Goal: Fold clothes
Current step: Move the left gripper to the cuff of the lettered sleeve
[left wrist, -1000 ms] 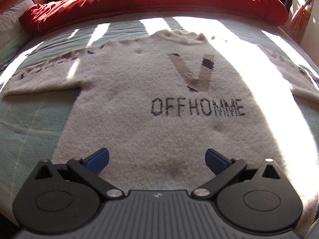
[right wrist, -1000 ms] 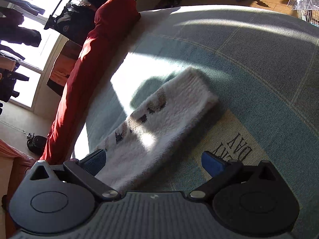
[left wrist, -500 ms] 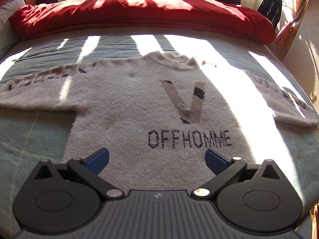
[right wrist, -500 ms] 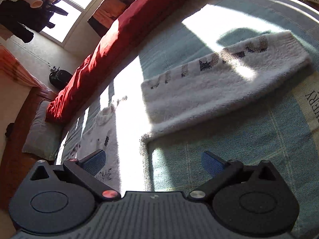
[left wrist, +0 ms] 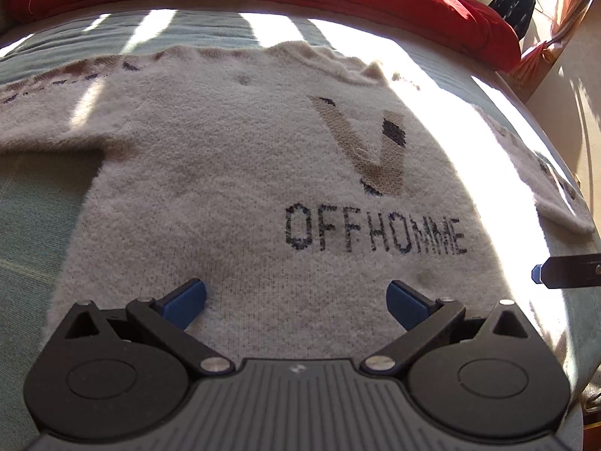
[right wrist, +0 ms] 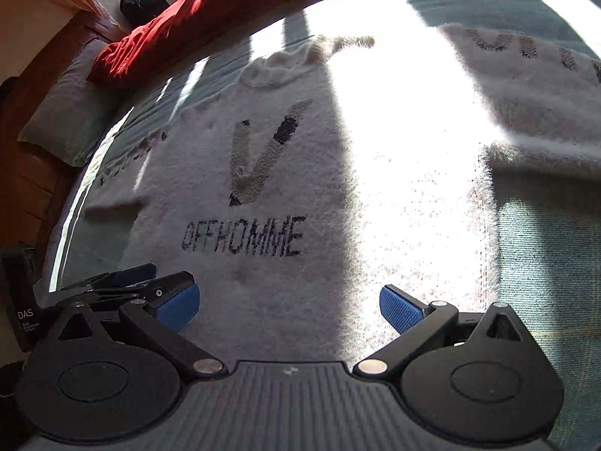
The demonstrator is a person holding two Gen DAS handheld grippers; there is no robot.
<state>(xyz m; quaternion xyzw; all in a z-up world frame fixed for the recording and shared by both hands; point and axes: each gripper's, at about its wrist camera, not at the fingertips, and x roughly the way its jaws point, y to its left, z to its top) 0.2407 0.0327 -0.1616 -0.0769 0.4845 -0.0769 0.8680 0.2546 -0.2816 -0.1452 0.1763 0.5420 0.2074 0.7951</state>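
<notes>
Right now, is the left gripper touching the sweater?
Cannot tell. In the left wrist view the left gripper is open over the sweater, but neither view shows contact or gap.

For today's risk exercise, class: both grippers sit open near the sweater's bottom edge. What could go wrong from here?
1. The sweater is thick and fuzzy; an open left gripper or right gripper might pinch only the top layer.
2. Both grippers sit close together; they could collide.
3. Spread sleeves may drag and bunch.
</notes>
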